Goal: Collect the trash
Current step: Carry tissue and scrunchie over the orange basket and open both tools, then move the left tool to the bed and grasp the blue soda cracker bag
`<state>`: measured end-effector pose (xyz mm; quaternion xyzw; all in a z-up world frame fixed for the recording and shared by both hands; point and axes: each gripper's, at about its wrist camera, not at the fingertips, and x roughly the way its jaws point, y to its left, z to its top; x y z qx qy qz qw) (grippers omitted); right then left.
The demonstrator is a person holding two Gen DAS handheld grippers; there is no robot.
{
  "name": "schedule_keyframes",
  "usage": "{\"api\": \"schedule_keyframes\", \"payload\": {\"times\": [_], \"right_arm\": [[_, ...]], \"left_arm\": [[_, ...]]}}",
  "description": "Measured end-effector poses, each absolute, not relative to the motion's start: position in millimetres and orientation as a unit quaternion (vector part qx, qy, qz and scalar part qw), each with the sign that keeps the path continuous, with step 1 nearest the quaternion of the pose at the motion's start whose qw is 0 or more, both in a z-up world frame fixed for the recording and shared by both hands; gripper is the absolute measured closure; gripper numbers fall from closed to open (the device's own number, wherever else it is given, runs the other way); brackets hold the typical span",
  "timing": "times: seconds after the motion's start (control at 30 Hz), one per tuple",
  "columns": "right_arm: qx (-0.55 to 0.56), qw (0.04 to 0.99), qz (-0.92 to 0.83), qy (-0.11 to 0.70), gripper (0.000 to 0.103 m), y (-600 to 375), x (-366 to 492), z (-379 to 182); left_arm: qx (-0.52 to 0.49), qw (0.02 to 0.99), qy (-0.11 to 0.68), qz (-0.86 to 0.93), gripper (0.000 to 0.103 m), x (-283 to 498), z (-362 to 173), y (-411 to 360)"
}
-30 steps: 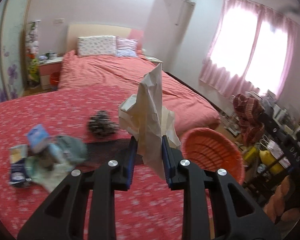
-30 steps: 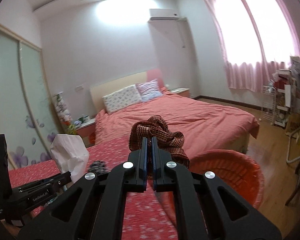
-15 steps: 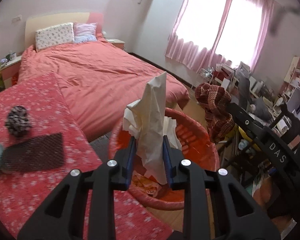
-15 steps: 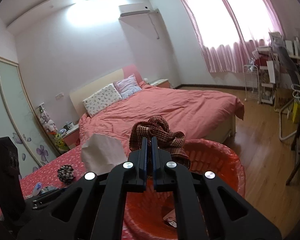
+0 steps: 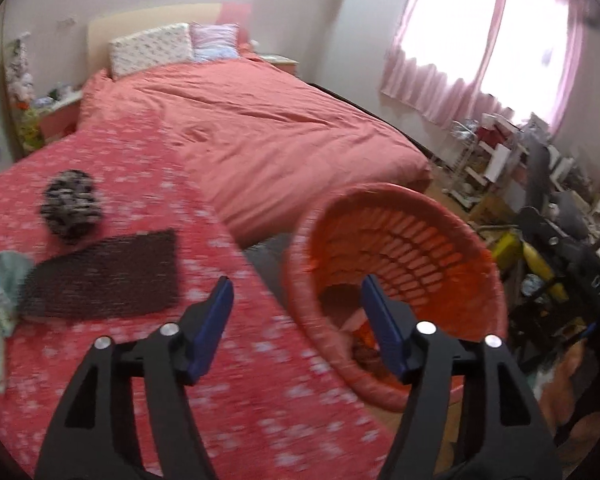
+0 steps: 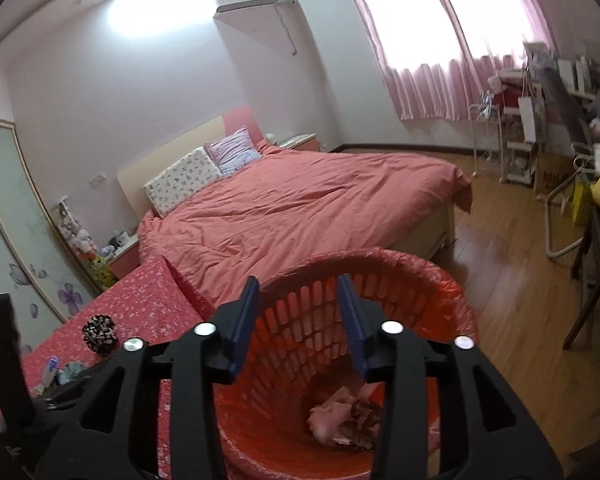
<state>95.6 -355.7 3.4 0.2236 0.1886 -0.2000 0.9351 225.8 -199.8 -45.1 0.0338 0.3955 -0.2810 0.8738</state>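
Both loads are gone since the earlier frames: the tissue has left the left tongs (image 5: 296, 304) and the brown cloth wad has left the right tongs (image 6: 298, 312). Both sets of jaws are opening with nothing between them. Crumpled trash (image 6: 346, 416) lies at the bottom of the orange basket (image 6: 452, 280), right under the right tongs. A dark mesh pad (image 5: 104, 272), a speckled ball (image 5: 70, 204) and wrappers (image 5: 0, 292) remain on the red-clothed counter (image 5: 236, 380), probably next to collect.
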Motion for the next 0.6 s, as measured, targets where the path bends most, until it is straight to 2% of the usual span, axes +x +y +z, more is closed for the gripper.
{"api": "schedule_keyframes", "payload": {"times": [0.1,0.2,0.6], "right_arm": [[0.205,0.939,-0.204,0.187,0.051,-348,96,9],[0.177,0.944,-0.205,0.187,0.044,-336,98,13],[0.118,0.953,-0.16,0.228,0.035,-277,118,13]], "left_arm": [[0.042,0.886,0.387,-0.251,0.029,223,-39,-178],[0.049,0.895,0.382,-0.224,0.027,220,-37,-152],[0.038,0.932,0.353,-0.076,0.025,211,-25,2]]}}
